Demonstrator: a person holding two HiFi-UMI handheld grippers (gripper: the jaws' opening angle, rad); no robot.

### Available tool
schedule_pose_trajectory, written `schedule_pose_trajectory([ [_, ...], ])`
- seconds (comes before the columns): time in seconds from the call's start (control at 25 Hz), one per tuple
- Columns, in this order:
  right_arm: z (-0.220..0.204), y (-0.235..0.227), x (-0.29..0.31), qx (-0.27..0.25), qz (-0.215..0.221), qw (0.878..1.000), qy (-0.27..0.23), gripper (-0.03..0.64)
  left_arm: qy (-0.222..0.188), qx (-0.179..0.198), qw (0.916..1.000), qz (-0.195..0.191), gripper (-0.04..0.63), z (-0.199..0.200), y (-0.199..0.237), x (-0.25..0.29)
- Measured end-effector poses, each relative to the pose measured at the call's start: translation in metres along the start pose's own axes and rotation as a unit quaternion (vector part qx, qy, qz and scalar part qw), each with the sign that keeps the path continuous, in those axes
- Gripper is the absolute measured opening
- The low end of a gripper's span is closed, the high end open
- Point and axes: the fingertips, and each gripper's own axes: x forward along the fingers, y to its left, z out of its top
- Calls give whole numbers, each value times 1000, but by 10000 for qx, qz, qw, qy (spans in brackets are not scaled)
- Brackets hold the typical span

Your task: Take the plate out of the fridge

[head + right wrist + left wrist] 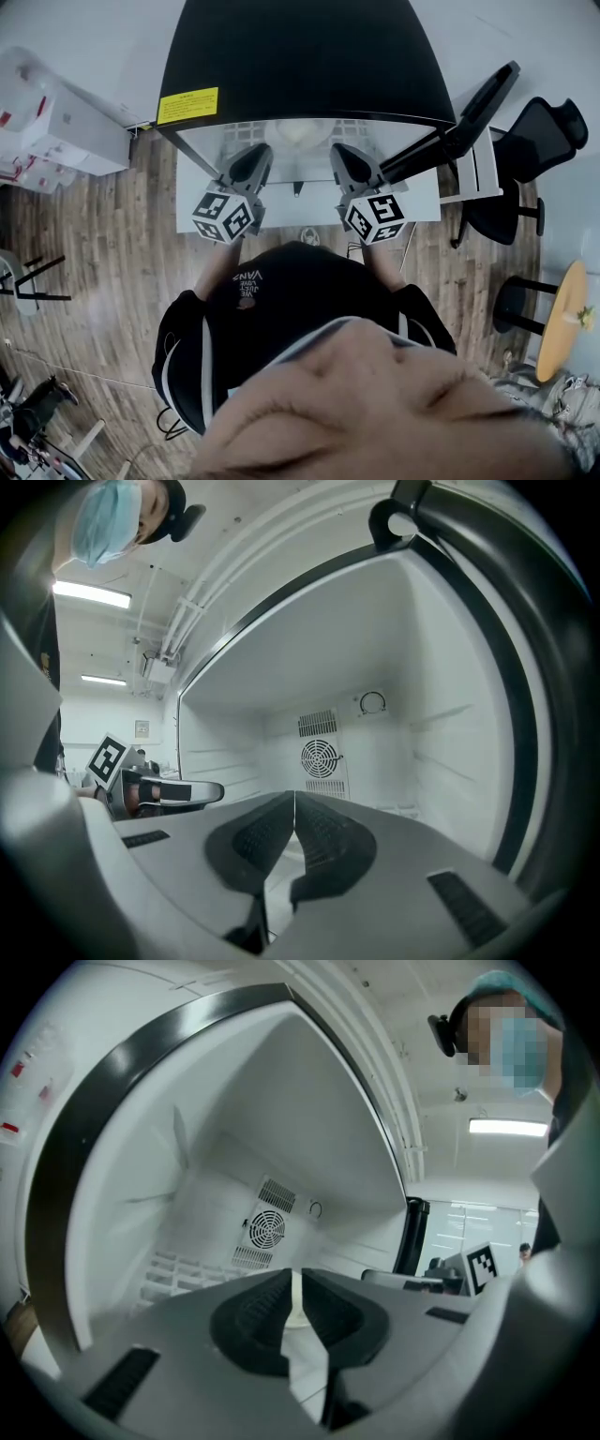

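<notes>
The round pale plate lies inside the big black fridge with white walls, at the upper centre of the head view. The fridge's black door stands open at the right. The grey left gripper and the grey right gripper point in beside the plate. Both have their jaws closed together and hold nothing. A pale sliver shows through the left one's slit.
</notes>
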Motion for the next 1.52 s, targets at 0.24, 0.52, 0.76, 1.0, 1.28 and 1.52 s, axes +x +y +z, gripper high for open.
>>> schedule_pose_trajectory([
  [0.24, -2, -3, 4, -2, 53, 10000, 28, 12, 102, -454, 9989, 95, 34, -7, 9, 3],
  [0.52, -2, -6, 6, -2, 111, 9999, 34, 12, 174, -998, 9948, 102, 34, -18, 12, 6],
  [0.76, -2, -8, 6, -21, 119, 9999, 65, 12, 189, -1240, 9918, 237, 35, -20, 17, 5],
  [1.0, -3, -9, 7, -31, 151, 9999, 73, 12, 193, -1567, 9870, 286, 94, -22, 19, 3],
  [1.28, -2, -10, 8, -21, 201, 9998, 68, 12, 177, -2013, 9789, 300, 158, -25, 17, 3],
  [1.52, -3, -13, 9, 7, 226, 9997, 69, 12, 185, -2371, 9708, 303, 193, -31, 13, 5],
])
